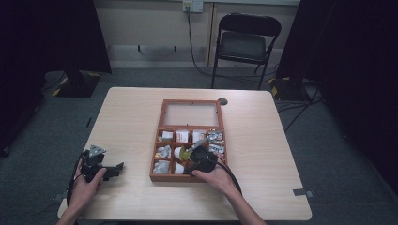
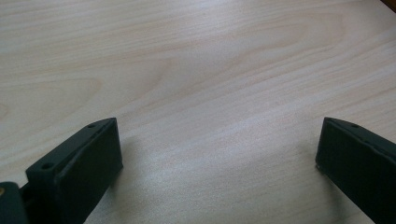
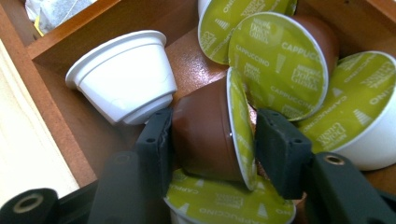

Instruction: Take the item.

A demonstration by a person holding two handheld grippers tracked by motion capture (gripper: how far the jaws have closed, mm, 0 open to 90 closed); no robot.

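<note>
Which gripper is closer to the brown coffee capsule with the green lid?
The right. The right gripper is down in the wooden box, its jaws closed around the brown capsule. The left gripper rests open on the bare table, away from the box.

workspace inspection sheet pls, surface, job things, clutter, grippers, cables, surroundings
surface: pale wood table, bare around the box.
job's things: wooden compartment box with its glass lid open; brown coffee capsule with a green foil top lies on its side among other green-topped capsules; a white cup lies beside it.
clutter: packets and sachets in the other compartments.
grippers: right gripper reaches into the box, jaws set on either side of the brown capsule and seemingly pressing on it; left gripper rests over bare table, jaws wide apart.
cables: one trails from each gripper; a wall lead runs down to the floor.
surroundings: folding chair, grey carpet, dark curtains.
</note>
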